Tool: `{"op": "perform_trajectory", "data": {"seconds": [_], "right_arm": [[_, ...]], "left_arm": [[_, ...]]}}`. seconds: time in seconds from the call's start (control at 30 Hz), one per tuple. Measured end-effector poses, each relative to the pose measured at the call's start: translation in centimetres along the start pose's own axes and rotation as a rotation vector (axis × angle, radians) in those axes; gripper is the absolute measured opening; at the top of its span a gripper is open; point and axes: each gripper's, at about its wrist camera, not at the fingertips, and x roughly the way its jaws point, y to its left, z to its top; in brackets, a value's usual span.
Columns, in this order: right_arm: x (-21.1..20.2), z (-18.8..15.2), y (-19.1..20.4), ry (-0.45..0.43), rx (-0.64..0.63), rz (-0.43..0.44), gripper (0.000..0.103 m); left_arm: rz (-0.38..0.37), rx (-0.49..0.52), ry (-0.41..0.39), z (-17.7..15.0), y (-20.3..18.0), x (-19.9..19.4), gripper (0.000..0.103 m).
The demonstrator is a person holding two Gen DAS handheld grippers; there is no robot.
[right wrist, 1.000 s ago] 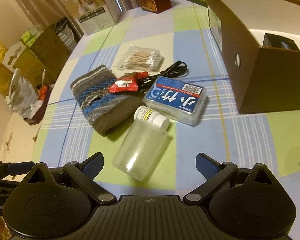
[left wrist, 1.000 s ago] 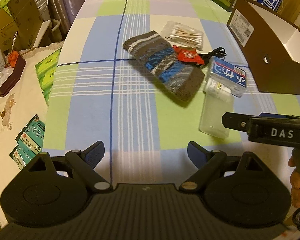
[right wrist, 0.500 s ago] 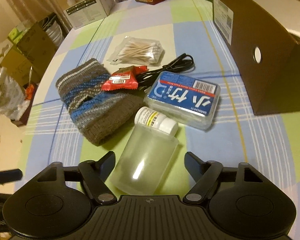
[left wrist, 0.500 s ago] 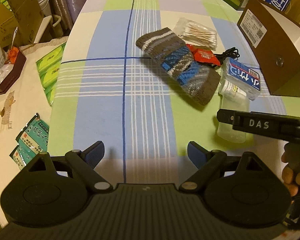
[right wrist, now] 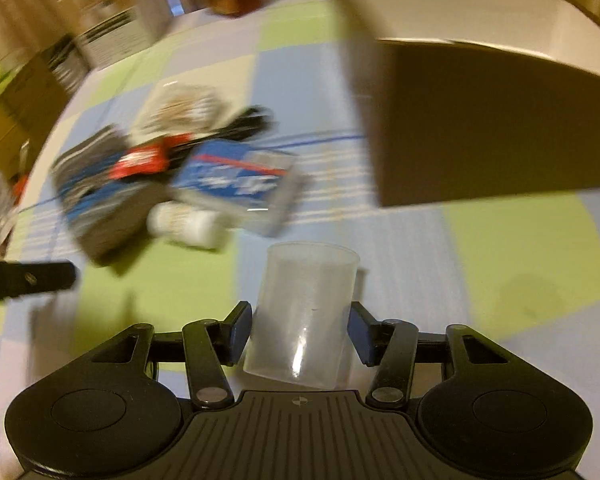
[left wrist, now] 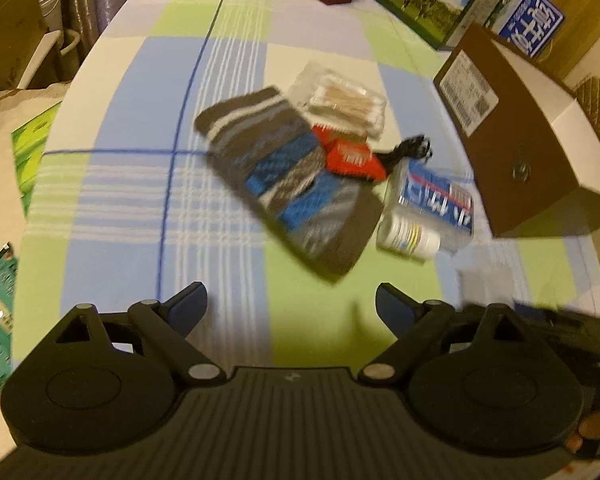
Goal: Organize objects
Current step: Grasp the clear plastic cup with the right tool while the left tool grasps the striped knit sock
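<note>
the right gripper (right wrist: 299, 334) is clamped on the clear plastic cup (right wrist: 304, 316), lifted near the brown cardboard box (right wrist: 480, 120) on its right; carry it level, keep the squeeze gentle; the left gripper (left wrist: 290, 306) hangs wide open, empty.

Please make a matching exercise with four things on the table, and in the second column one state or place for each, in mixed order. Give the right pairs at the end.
Things
1. clear plastic cup
2. striped knit sock
3. red snack packet
4. left tongs

States or places
A. open, holding nothing
B. lying partly on the sock's edge
C. gripped by the right tongs
D. lying flat on the checked cloth

Pairs: 1-C, 2-D, 3-B, 4-A
</note>
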Motion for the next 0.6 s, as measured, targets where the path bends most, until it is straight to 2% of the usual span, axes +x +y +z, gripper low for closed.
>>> {"op": "perform_trajectory", "data": {"seconds": [0.2,0.3,0.37,0.43,0.47,0.6], "right_arm": [[-1.6,0.3,-6.3,-0.031,0.123,-0.082,0.05],[-2.2,0.5,-8.2,-0.038,0.154,-0.11,0.05],[-2.4,0.4,-8.8,-0.034,0.156,-0.123,0.049],[-2.4,0.4,-9.1,-0.035,0.134,-0.125,0.049],[-2.5,0.3,-9.2,-0.037,0.123,-0.117,0.049],[-2.7,0.1,-9.2,-0.037,0.065,-0.085,0.048]], "left_arm": [[-0.014,-0.066,-0.035,2.4,0.5,2.3,0.084],[-0.034,-0.112,-0.042,3.3,1.0,3.3,0.068],[-0.045,-0.127,-0.031,3.5,1.2,3.6,0.039],[-0.082,-0.15,-0.014,3.3,1.7,3.5,0.021],[-0.097,-0.162,-0.015,3.1,2.0,3.3,0.016],[-0.128,-0.141,0.004,1.4,3.1,1.4,0.013]]}}
